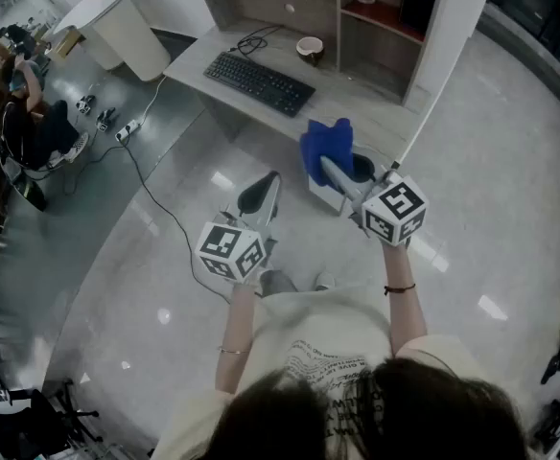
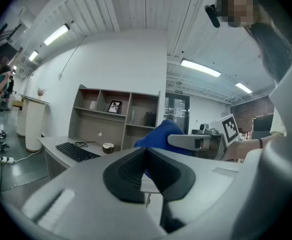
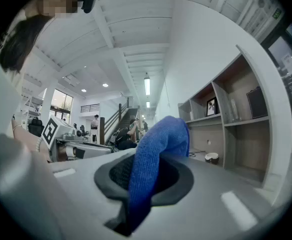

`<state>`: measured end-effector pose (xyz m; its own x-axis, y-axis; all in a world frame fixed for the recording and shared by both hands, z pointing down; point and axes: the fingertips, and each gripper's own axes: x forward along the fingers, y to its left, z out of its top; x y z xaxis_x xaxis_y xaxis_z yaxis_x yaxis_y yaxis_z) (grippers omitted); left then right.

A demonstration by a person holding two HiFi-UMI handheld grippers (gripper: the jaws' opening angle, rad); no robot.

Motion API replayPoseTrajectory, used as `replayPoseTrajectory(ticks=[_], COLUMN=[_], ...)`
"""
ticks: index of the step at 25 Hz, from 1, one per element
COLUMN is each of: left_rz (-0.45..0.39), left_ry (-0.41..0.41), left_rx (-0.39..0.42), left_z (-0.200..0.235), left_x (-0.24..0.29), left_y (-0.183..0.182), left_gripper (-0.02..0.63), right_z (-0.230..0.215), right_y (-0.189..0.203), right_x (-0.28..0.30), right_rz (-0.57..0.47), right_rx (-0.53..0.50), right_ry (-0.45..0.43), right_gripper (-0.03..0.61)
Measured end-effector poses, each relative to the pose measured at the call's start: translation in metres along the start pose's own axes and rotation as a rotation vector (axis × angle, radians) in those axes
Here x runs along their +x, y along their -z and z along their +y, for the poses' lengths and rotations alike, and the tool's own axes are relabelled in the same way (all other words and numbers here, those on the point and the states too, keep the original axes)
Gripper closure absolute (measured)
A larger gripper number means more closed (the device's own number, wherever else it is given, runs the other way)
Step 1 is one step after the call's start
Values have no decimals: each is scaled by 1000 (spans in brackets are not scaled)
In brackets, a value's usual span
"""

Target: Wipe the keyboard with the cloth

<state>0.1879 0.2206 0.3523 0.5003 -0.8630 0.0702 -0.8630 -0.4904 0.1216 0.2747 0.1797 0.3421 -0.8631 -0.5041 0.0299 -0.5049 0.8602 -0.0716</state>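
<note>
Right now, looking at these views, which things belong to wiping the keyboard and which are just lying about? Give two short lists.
Belong to the job:
keyboard, lying on the desk
blue cloth, clamped in the right gripper

Just lying about:
cup
coiled black cable
framed picture
power strip

Ahead of me the grey desk carries a black keyboard, a loose black cable behind it and a brown cup near its right end. A power strip lies on the glossy floor.
</note>
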Motion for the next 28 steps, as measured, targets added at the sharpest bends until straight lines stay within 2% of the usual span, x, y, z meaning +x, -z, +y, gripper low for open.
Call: replayPoseTrajectory(ticks=[20, 28], left_rz=[15, 42], left_ry=[3, -23], left_rx=[12, -28], left_z=[-1, 18], left_x=[11, 22], left_y=[-8, -4], left_gripper=[617, 617], right_z=[-6, -23], right_y=[-5, -2], right_x=[4, 24], right_rz=[-9, 7], right_rx=[29, 66], right_ry=[-5, -5], right_gripper=[520, 520])
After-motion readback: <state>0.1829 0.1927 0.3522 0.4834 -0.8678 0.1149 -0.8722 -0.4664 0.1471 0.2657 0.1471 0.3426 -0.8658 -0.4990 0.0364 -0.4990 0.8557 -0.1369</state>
